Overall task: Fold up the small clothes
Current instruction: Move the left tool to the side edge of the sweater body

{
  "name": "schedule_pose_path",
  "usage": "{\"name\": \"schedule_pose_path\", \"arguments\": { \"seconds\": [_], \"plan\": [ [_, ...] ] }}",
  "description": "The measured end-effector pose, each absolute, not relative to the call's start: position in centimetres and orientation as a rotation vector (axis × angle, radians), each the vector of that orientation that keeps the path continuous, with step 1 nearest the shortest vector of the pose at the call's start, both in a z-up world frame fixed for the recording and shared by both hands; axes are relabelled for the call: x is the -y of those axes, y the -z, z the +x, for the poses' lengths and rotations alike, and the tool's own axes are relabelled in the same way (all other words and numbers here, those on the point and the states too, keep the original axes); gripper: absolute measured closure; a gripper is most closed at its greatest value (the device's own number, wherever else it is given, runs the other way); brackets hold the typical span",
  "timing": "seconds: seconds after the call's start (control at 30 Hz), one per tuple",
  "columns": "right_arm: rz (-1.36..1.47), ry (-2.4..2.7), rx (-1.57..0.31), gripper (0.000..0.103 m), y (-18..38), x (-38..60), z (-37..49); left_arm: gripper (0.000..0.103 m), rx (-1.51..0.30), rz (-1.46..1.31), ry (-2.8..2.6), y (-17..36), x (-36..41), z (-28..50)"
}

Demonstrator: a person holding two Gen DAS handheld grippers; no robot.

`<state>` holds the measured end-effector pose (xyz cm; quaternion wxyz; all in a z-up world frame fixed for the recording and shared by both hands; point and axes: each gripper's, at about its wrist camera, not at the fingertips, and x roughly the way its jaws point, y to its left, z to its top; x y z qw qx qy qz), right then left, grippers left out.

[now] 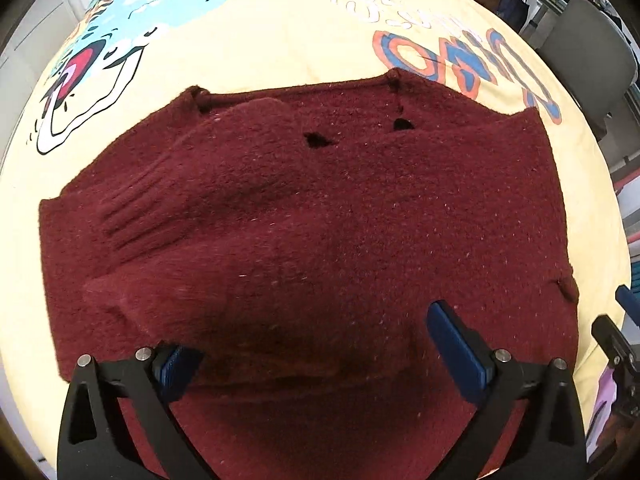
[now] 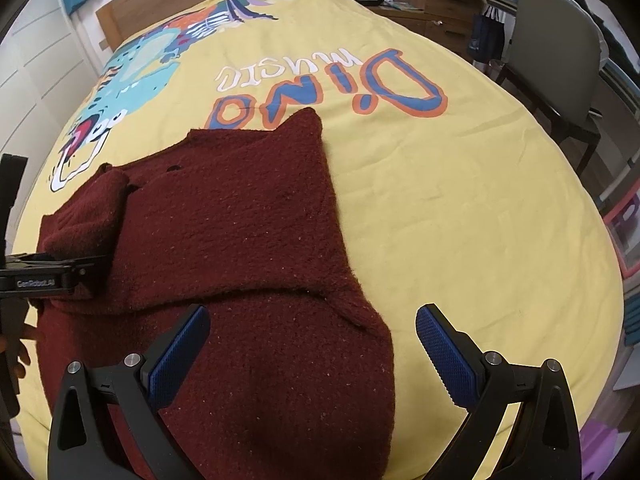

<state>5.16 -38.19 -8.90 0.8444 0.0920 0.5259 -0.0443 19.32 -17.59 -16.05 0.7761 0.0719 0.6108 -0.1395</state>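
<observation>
A yellow printed bedspread point(image 2: 460, 208) covers the bed beyond both pairs of fingers. On it the maroon knitted sweater point(image 1: 320, 208) lies partly folded, directly beneath them. It looks soft, thick and limp, best pinched at an edge or hem. Left gripper point(image 1: 316, 344) and right gripper point(image 2: 312, 344) are spread wide, holding nothing.

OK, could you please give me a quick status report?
Left hand-held gripper open, right hand-held gripper open. Maroon sweater partly folded on yellow bedspread. Nothing obstructing.
</observation>
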Motion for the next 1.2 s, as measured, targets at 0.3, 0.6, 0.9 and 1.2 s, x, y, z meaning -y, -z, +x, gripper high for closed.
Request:
{"name": "schedule_pose_path", "arguments": {
  "seconds": [0.3, 0.6, 0.9, 1.2],
  "plan": [
    [0.178, 0.080, -1.114, 0.000, 8.9, 37.4, 5.0, 0.001, -1.316, 0.170, 0.283, 14.3, 14.8, 18.1],
    [0.157, 0.048, -1.126, 0.000, 9.3, 35.7, 5.2, 0.001, -1.313, 0.168, 0.247, 13.3, 6.2, 15.0],
    [0.120, 0.012, -1.140, 0.000, 9.6, 33.1, 5.6, 0.001, -1.338, 0.057, 0.116, 14.4, -4.1, 13.9],
    [0.064, 0.002, -1.155, 0.000, 9.7, 31.1, 6.1, 0.027, -1.344, 0.072, 0.096, 17.7, -5.5, 15.1]
  ]
}}
